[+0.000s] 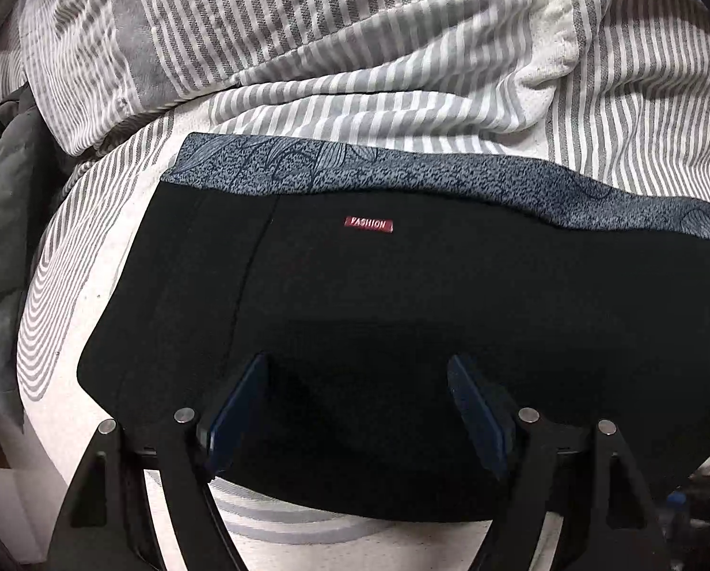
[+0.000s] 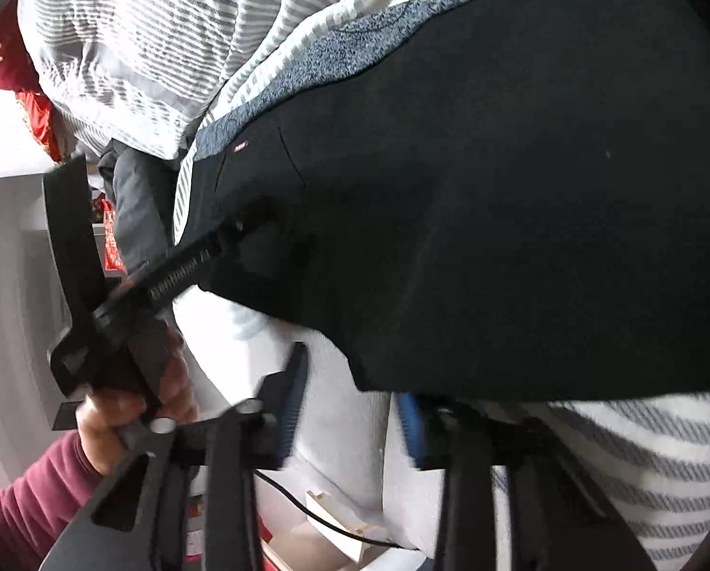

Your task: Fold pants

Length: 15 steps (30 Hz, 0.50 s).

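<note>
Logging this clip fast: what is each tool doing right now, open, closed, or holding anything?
Left tool: open, fingers spread over the black pants, gripping nothing.
Right tool: open, at the pants' near edge, holding nothing.

A rumpled grey-and-white striped bedcover (image 1: 355, 71) fills the upper field from nine o'clock round to three o'clock, bunched into deep folds toward twelve. Beneath it lies a white quilted mattress (image 1: 83, 380) with curved grey banding, showing at seven and six o'clock. At nine o'clock a grey padded jacket (image 1: 3, 219) hangs off the bed edge. In the right wrist view, a pale wall (image 2: 12, 285) stands at nine o'clock, with red fabric (image 2: 3, 62) at ten.
</note>
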### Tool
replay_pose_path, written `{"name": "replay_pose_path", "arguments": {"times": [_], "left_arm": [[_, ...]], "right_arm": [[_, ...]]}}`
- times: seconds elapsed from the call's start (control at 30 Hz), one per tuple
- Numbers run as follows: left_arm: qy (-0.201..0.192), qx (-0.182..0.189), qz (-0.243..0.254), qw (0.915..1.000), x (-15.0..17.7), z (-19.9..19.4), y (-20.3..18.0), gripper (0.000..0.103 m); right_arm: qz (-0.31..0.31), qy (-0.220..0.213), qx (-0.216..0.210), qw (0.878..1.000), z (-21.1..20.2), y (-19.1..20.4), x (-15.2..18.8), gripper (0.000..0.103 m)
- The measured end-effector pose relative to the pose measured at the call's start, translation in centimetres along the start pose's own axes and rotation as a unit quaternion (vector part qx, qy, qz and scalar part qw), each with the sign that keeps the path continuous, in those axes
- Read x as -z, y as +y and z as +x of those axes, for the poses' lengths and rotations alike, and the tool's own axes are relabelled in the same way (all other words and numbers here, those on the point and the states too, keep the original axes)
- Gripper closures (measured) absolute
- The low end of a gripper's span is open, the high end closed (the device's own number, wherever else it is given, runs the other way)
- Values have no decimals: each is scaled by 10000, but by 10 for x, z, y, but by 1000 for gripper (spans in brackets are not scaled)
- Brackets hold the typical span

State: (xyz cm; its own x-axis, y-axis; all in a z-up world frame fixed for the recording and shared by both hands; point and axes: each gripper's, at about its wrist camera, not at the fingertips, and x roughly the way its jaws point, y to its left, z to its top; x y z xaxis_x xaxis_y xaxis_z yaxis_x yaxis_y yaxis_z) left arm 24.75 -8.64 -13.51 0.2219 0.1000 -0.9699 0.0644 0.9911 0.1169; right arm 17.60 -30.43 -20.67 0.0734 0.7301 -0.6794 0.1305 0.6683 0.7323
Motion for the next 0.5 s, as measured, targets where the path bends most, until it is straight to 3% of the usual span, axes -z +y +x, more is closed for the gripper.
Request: {"name": "replay_pose_path", "arguments": {"times": [0.2, 0.3, 0.37, 0.5], "left_arm": [[-22, -19, 110, 9999, 4, -1, 7, 24], [-113, -31, 163, 9998, 9, 3, 7, 20], [-170, -116, 119, 9997, 10, 5, 9, 12], [-171, -83, 81, 9998, 10, 5, 12, 11]], "right_arm": [[-475, -41, -95, 9988, -19, 23, 1, 98], [-434, 132, 29, 9990, -12, 14, 9, 98], [-418, 248, 133, 9987, -6, 6, 18, 99], [-486, 537, 160, 9972, -5, 7, 30, 100]]}}
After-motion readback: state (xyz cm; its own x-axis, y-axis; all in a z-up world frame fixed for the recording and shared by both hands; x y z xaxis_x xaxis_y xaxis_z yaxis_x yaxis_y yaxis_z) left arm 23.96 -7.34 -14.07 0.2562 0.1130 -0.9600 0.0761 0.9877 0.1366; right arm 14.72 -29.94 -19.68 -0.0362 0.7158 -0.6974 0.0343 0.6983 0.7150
